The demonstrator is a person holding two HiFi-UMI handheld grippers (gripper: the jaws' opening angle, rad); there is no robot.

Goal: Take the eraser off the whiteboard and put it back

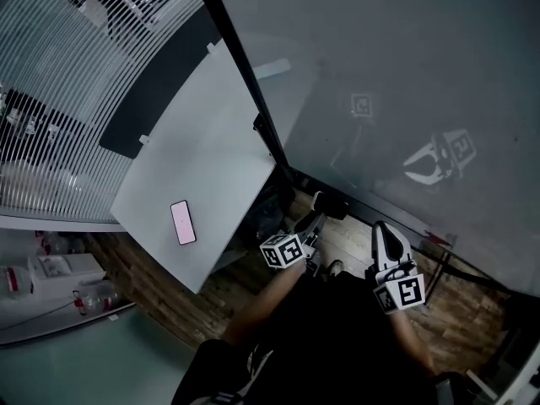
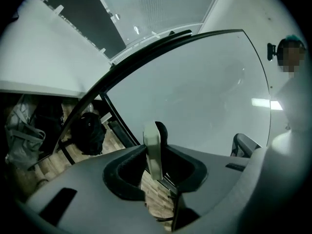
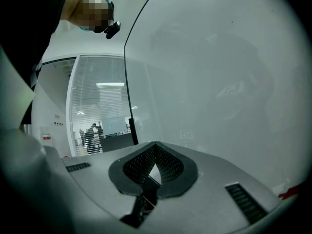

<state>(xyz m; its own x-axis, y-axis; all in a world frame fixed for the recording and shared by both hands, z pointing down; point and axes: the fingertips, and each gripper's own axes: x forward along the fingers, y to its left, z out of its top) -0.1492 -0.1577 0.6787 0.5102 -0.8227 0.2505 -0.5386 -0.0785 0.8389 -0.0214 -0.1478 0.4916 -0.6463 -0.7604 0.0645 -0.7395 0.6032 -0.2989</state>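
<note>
Grey and glossy, the whiteboard (image 1: 405,74) fills the right of my head view and stands behind the jaws in both gripper views. My left gripper (image 1: 316,218) has the eraser (image 1: 331,205) off the board: in the left gripper view the jaws (image 2: 156,155) are clamped on it, one on each flat side, and the eraser (image 2: 152,150) stands upright and edge-on, a pale slab with a black layer behind it. From the head view it sits low, near the whiteboard's bottom frame and above the wooden floor (image 1: 169,285); I cannot tell whether it touches the board.

My right gripper (image 1: 384,230) is just beside the left one, also facing the whiteboard. In the right gripper view its jaws (image 3: 155,152) are together, tips meeting, with nothing between them.

To the left of the board stands a white table (image 1: 202,159) with a phone (image 1: 182,223) lying flat on it, screen glowing pink. A black bag (image 2: 87,133) sits on the floor under the table in the left gripper view.
</note>
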